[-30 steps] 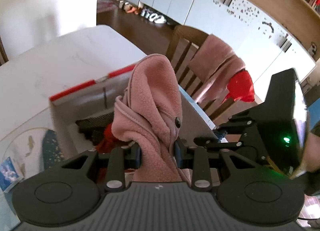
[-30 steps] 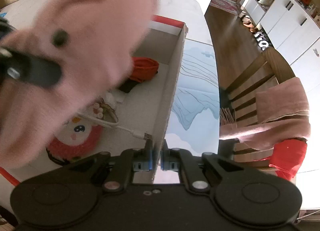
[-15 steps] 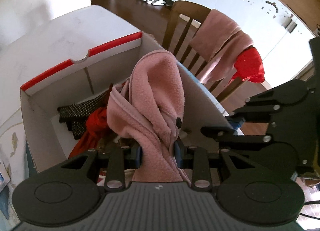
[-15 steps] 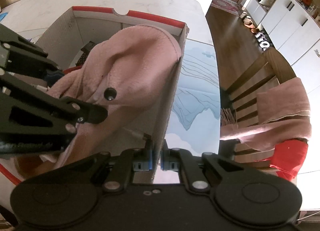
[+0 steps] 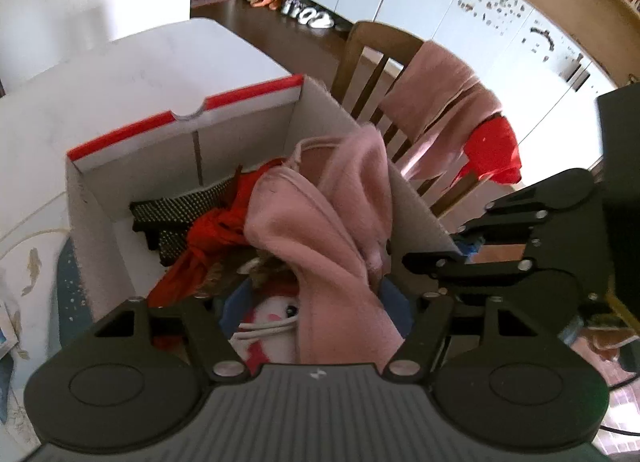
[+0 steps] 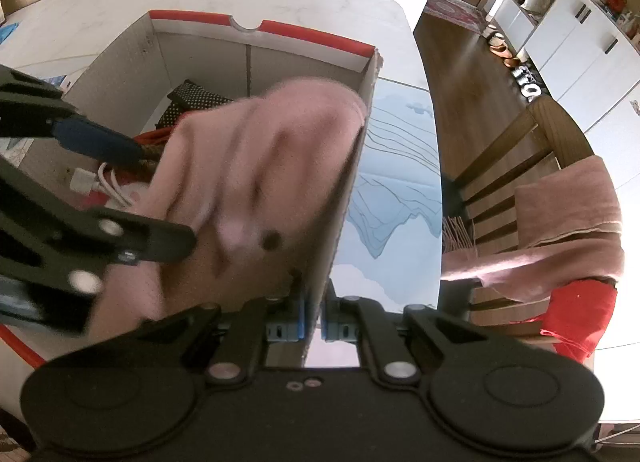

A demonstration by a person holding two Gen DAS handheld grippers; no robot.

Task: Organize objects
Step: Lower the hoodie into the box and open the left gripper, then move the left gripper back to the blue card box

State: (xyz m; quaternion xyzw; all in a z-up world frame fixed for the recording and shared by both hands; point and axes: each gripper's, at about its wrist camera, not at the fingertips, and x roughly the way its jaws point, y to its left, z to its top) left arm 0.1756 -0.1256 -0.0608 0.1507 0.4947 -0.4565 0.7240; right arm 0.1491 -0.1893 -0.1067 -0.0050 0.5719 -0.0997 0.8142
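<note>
A pink fleece garment (image 5: 332, 230) lies slumped in the white cardboard box with a red rim (image 5: 180, 122), leaning on its right wall. My left gripper (image 5: 316, 302) is open over the box, jaws spread wide, the fleece loose between them. My right gripper (image 6: 314, 326) is shut on the box's right wall (image 6: 344, 190). The fleece (image 6: 256, 174) and the left gripper's fingers (image 6: 120, 238) show blurred in the right wrist view. The box also holds a red cloth (image 5: 208, 234), a black dotted item (image 5: 180, 206) and a red-and-white plush (image 5: 272, 314) with a white cable.
The box stands on a white table (image 5: 120, 74) with a blue printed mat (image 6: 392, 182). A wooden chair (image 5: 372, 62) draped with pink and red cloth stands to the right of the table. White cabinets line the far wall.
My left gripper has opened and let go of the pink fleece, which has dropped lower into the box. The right gripper still holds the box wall.
</note>
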